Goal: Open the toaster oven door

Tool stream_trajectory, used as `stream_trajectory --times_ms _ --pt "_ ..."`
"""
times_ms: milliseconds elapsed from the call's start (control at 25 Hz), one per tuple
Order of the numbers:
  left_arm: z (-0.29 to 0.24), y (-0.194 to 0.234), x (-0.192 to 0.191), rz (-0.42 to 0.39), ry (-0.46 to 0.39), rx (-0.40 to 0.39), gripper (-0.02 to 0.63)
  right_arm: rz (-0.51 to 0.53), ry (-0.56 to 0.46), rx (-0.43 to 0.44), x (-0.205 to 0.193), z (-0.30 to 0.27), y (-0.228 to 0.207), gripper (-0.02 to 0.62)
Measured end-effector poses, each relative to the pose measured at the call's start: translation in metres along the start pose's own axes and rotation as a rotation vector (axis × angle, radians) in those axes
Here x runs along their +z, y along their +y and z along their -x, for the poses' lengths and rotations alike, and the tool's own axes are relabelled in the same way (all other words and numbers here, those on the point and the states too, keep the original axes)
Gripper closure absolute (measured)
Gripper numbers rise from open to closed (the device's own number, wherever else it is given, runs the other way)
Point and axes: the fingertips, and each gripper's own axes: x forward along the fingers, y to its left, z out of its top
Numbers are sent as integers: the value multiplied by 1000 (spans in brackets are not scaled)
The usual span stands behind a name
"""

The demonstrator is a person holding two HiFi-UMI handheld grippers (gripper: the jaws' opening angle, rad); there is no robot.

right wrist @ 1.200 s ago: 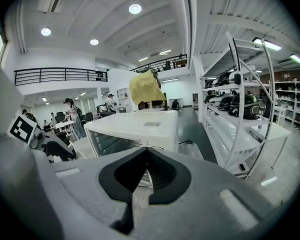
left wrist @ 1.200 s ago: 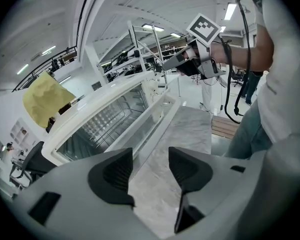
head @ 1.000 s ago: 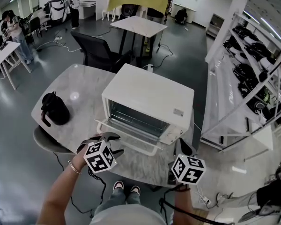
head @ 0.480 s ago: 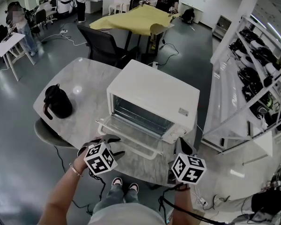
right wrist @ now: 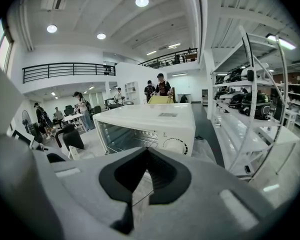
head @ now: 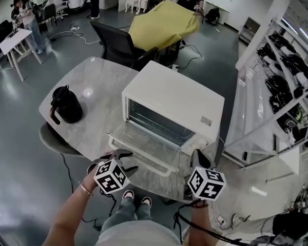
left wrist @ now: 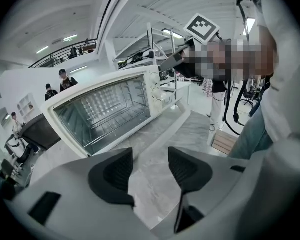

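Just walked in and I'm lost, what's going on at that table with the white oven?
A person at the table holds a gripper in each hand, facing a white toaster oven. Its door is already down, fully open. The left gripper hovers near the door's front edge, jaws apart, empty. The right gripper is shut on nothing, near the oven's right front corner.

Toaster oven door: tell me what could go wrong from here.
1. The toaster oven door lies open and flat, jutting out toward the near edge of the table. A downward knock might strain its hinges or tip the toaster oven.
2. The left gripper, fingers apart and empty, hovers by the door's near corner and could snag it.
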Motion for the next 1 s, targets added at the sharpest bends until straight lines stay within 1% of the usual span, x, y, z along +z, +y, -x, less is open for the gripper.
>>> stream_trajectory --times_ms 120,320,600,800,1000 --pt "0 0 -1 23 -21 14 382 3 9 3 -2 -1 2 591" --pt "0 1 -2 99 -68 25 382 10 25 10 -9 -3 7 591" --pt "-5 -6 -15 149 -65 21 387 18 39 6 -12 -4 7 591" --pt "-8 -10 -23 189 -80 42 387 23 53 11 -17 -5 9 591" --pt "-11 -13 -29 235 -86 44 387 27 65 13 -20 -6 10 591"
